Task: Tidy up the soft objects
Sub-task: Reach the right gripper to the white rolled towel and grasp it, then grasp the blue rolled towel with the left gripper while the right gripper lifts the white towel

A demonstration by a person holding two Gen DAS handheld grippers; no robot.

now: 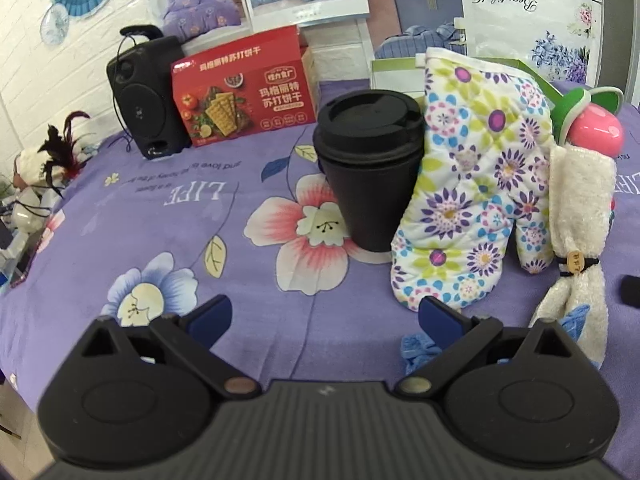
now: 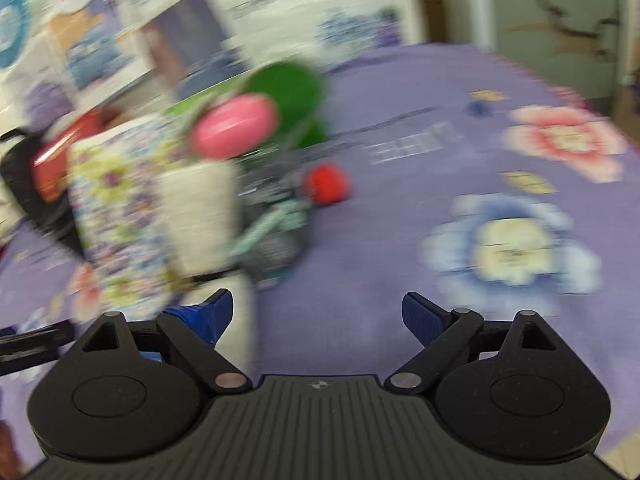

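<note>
Left claw is spread wide and empty above a purple floral sheet. Just past its right finger lie a blue rag and a cream towel tied with a band. Behind them a floral mitt leans against a black cup. Farther back stand a red box and a speaker. Right claw is also spread and empty; its view is blurred, with the mitt to its left.

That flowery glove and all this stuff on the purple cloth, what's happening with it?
A person holds two grabbing tools over the purple cloth. The left tool is open, holding nothing, pointing at the flowery oven mitt leaning by a black cup and a white fluffy towel. The right tool is open too; its view is blurry.
</note>
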